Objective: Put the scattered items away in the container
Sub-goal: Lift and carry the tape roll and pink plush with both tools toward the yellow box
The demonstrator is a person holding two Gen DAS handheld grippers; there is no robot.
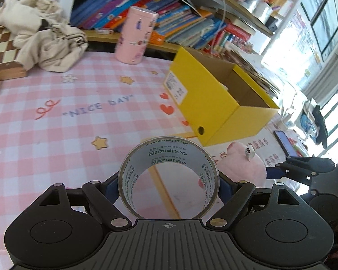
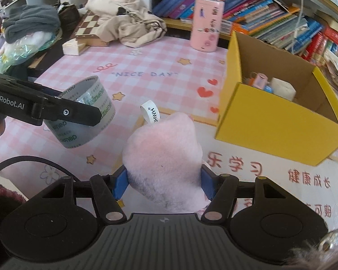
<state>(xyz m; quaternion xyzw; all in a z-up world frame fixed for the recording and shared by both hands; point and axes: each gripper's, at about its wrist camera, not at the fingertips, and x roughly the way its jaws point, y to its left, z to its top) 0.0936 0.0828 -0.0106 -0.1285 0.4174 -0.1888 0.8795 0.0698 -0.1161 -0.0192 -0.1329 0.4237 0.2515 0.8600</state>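
Observation:
My left gripper [image 1: 168, 181] is shut on a clear tape roll [image 1: 169, 155], held off the pink checked cloth; the same tape roll [image 2: 83, 112] hangs at the left of the right wrist view. A pink plush toy [image 2: 164, 157] with a white tag [image 2: 151, 113] sits squeezed between the blue pads of my right gripper [image 2: 164, 181]. The toy [image 1: 241, 164] also shows to the right of the tape. A yellow cardboard box [image 2: 279, 121] stands open at the right with a few small items inside. In the left wrist view the box [image 1: 209, 103] lies ahead and right.
A pink cylinder tin [image 2: 206, 22] stands at the back of the table before a shelf of leaning books [image 2: 247, 6]. A beige cloth bag [image 2: 126, 15] lies over a chessboard [image 2: 90, 25] at the back left. Grey clothing [image 2: 31, 22] is piled far left.

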